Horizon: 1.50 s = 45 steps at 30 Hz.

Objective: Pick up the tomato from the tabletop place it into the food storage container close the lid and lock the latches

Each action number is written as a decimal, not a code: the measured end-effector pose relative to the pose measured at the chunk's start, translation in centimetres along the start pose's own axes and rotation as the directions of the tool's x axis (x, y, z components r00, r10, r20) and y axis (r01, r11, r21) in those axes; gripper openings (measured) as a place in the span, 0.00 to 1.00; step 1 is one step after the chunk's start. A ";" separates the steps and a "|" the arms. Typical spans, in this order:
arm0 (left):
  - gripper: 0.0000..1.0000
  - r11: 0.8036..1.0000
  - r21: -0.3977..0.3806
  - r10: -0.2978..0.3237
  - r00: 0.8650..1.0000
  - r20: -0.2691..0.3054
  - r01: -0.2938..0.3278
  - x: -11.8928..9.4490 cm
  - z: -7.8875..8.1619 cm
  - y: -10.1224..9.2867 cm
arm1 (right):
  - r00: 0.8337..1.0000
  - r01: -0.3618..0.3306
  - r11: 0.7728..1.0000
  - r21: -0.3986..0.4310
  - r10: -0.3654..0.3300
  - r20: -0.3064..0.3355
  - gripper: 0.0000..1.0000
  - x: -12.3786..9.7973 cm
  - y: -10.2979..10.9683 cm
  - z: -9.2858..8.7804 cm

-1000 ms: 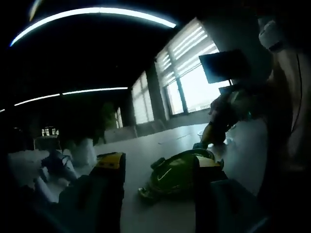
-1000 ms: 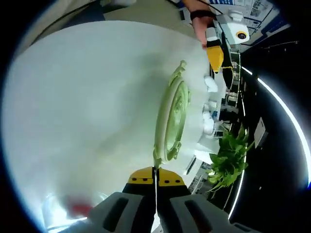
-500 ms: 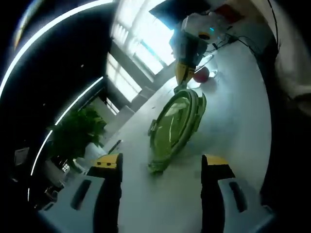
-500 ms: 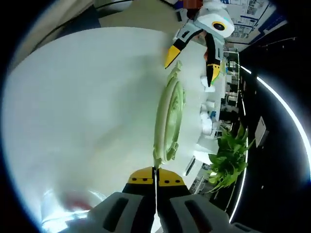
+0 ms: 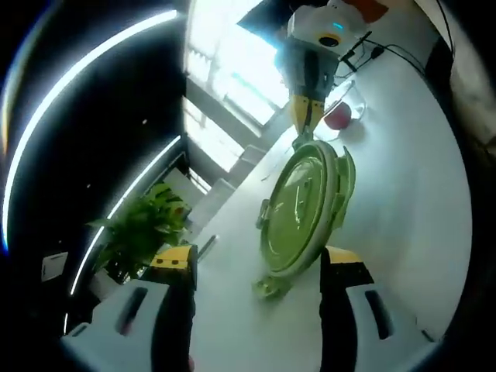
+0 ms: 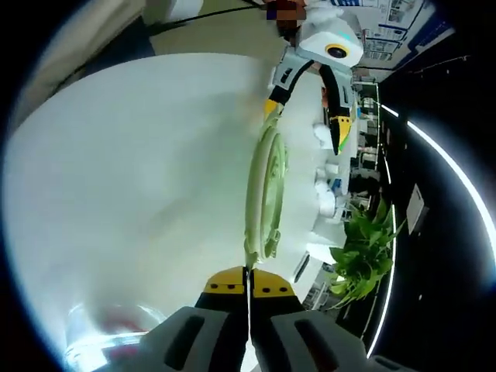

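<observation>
A round green lid with latch tabs lies flat on the white table. My left gripper is open, and its jaws stand either side of the lid's near end. In the right gripper view the left gripper spreads over the far end of the lid. My right gripper is shut, its tips touching the lid's near latch tab; I cannot tell whether the tab is pinched. The right gripper also reaches that tab from the top of the left gripper view. The red tomato sits in a clear container beside it.
A leafy plant stands past the table's edge, and bright windows lie behind. Small white objects line the table edge near the plant. A dark cable runs over the table beyond the tomato.
My left gripper has swung down over the table and closed in on the lid, with its jaws now either side of the lid's end. The right gripper has stayed at the latch tab.
</observation>
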<state>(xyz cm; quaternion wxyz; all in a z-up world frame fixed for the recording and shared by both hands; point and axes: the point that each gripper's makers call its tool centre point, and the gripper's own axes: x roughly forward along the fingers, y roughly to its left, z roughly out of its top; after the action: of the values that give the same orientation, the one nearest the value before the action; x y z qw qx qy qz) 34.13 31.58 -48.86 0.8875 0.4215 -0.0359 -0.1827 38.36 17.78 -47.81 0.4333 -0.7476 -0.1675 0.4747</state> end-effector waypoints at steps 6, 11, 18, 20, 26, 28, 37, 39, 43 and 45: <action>0.44 0.999 0.017 -0.033 0.999 0.013 0.033 1.0 0.4 -1.4 | 1.000 0.004 1.000 0.005 -0.004 0.013 0.00 0.0 -0.3 0.3; 0.25 0.998 0.039 -0.054 0.999 0.009 0.053 1.4 0.1 -1.9 | 1.000 0.008 1.000 0.011 -0.008 0.017 0.00 -0.1 -0.6 0.4; 0.10 0.996 0.037 -0.085 0.996 -0.004 0.085 1.6 -0.2 -2.7 | 1.000 0.010 1.000 0.013 -0.010 0.019 0.00 0.0 -0.6 0.4; 0.07 0.995 0.042 -0.093 0.996 -0.007 0.093 1.6 -0.3 -2.9 | 1.000 0.011 1.000 0.014 -0.011 0.021 0.00 0.0 -0.7 0.4; 0.06 0.992 0.073 -0.102 0.995 -0.014 0.103 1.6 0.5 -3.0 | 1.000 0.022 1.000 0.008 -0.022 0.017 0.00 0.0 -0.8 0.2; 0.05 0.989 0.094 -0.112 0.994 -0.018 0.113 1.6 0.7 -3.1 | 1.000 0.026 1.000 0.010 -0.026 0.015 0.00 -0.1 -0.9 0.2; 0.01 0.972 0.206 -0.118 0.993 -0.006 0.117 1.6 2.6 -2.8 | 0.999 0.040 0.999 0.033 -0.040 -0.005 0.00 -0.5 -0.5 -0.8; 0.00 0.969 0.220 -0.116 0.993 0.003 0.113 1.6 3.1 -2.7 | 0.999 0.036 0.999 0.038 -0.036 -0.005 0.00 -0.5 -0.2 -0.9; 0.00 0.966 0.235 -0.116 0.993 0.009 0.111 1.6 3.8 -2.6 | 0.999 0.040 0.998 0.039 -0.039 -0.012 0.00 -0.6 0.3 -1.2; 0.00 0.965 0.236 -0.122 0.992 0.011 0.116 1.6 4.1 -2.5 | 0.999 0.041 0.998 0.044 -0.040 -0.017 0.00 -0.6 0.4 -1.3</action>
<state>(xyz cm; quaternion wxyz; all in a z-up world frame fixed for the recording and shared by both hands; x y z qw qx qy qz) 33.93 26.52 -48.28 0.8184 0.5225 -0.0430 -0.2355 39.13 16.49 -47.59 0.4607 -0.7379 -0.1685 0.4636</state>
